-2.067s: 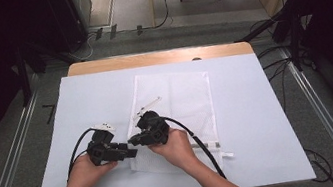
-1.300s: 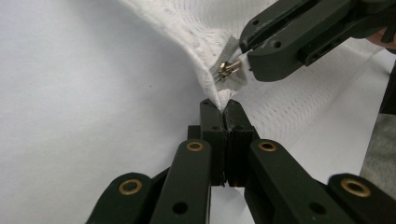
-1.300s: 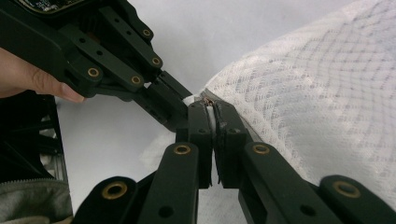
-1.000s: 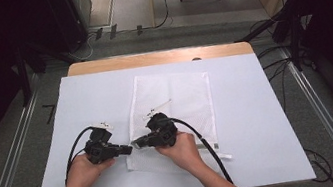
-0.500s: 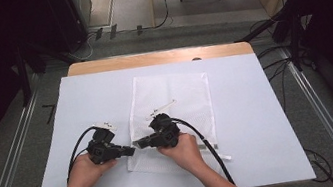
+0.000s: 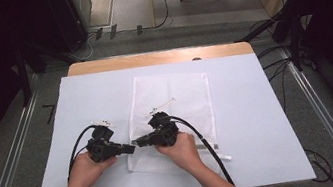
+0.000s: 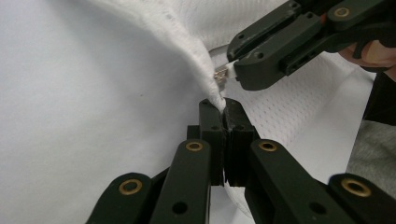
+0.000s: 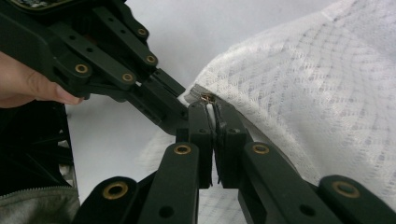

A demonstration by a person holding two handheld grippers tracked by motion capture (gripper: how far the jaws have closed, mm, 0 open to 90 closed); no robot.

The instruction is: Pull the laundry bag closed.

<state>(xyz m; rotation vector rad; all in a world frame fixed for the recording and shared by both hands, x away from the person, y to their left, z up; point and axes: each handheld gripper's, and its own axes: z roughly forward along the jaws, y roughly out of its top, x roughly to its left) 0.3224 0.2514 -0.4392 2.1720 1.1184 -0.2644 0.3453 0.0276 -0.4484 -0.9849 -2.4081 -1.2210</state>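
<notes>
A white mesh bag [image 6: 175,97] lies flat in the middle of the white-covered table [image 6: 258,109]. Its near left corner is lifted and bunched between the two grippers. My left gripper [image 6: 131,148] is shut on the bag's thick seam edge [image 7: 205,79], with cloth pinched between its tips [image 7: 223,106]. Facing it tip to tip, my right gripper [image 6: 138,141] is shut on the small metal zipper pull [image 8: 206,98] at that same corner. From the left gripper view, the right gripper [image 7: 236,70] shows just beyond, clamping the zipper pull [image 7: 220,73]. A hand holds each gripper.
A white cord or tag [image 6: 161,107] lies on the bag, and a white strip [image 6: 220,154] sticks out at its near right corner. The table's wooden back edge [image 6: 159,58], metal rails [image 6: 325,119] on both sides and floor cables [image 6: 276,63] surround the work area.
Since about two seconds ago the right hand has shifted slightly right and the left slightly left, drawing the bag's corner up between them. Over the last second nothing has visibly moved.
</notes>
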